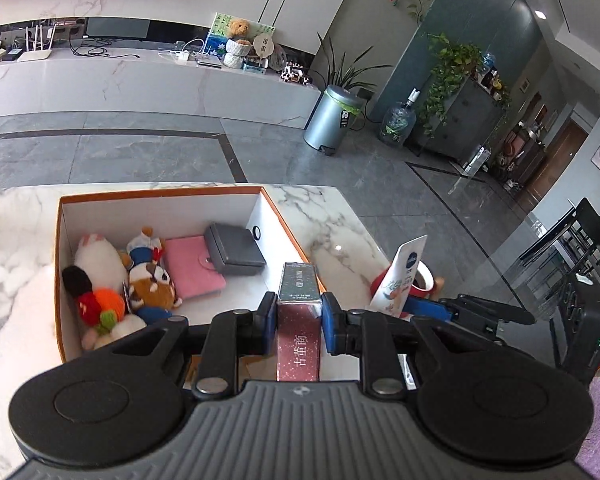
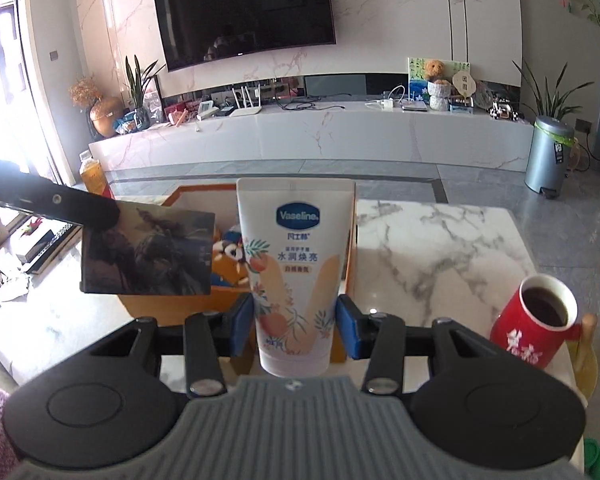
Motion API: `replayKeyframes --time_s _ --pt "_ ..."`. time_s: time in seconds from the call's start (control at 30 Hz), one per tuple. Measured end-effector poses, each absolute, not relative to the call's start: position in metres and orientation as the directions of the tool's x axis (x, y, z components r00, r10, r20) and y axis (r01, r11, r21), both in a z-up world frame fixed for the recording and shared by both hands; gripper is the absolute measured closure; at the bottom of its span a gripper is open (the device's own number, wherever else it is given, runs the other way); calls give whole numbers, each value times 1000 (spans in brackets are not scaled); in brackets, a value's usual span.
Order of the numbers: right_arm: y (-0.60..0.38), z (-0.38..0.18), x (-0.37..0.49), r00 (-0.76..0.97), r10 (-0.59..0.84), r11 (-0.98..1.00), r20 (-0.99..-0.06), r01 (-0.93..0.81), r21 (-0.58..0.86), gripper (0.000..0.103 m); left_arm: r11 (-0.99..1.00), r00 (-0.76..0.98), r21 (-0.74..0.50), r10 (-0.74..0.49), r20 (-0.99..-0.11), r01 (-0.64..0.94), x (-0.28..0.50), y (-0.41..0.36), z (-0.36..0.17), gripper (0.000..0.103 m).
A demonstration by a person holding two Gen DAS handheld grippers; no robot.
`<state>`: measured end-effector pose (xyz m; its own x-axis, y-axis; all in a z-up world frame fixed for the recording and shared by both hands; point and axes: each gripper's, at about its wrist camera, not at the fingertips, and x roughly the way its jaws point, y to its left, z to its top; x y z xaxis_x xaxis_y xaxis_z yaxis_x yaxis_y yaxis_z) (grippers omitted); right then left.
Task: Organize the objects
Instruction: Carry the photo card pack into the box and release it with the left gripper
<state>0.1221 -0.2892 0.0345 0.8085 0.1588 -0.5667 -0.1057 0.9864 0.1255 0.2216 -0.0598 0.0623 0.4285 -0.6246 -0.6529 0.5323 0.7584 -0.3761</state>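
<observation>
My left gripper (image 1: pixel 299 320) is shut on a pink and grey carton (image 1: pixel 299 308), held above the near right corner of an orange box (image 1: pixel 160 194) with white inner walls. Inside the box lie plush toys (image 1: pixel 112 284), a pink wallet (image 1: pixel 192 266) and a grey case (image 1: pixel 234 250). My right gripper (image 2: pixel 295 326) is shut on a white Vaseline tube (image 2: pixel 296 264), held upright just before the box (image 2: pixel 188 304). The carton (image 2: pixel 148 252) and left gripper arm (image 2: pixel 48 200) show at left in the right wrist view. The tube (image 1: pixel 400 280) shows right of the carton.
A red mug (image 2: pixel 536 326) of dark drink stands on the marble table (image 2: pixel 440 248) to the right; it also shows in the left wrist view (image 1: pixel 420 280). Beyond the table are grey floor, a TV console (image 2: pixel 320 140) and a metal bin (image 2: pixel 548 156).
</observation>
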Motion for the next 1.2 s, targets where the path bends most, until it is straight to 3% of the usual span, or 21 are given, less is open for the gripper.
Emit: replayKeyframes --time_s 0.13,0.4,0.83,1.2 --pt "-291 52 169 835 115 993 -538 -102 53 56 750 371 -405 -628 -684 524 273 -79 40 76" --pt "-302 44 223 816 107 994 -567 -92 54 56 737 201 -444 -604 -772 510 343 -122 -42 76" --pt "-304 21 268 786 89 992 -612 -124 -16 56 703 83 -603 -674 -734 378 393 -129 -106 76" --pt "-296 13 279 785 85 991 -613 -132 -31 56 843 186 -294 -410 -893 449 382 -152 -103 58"
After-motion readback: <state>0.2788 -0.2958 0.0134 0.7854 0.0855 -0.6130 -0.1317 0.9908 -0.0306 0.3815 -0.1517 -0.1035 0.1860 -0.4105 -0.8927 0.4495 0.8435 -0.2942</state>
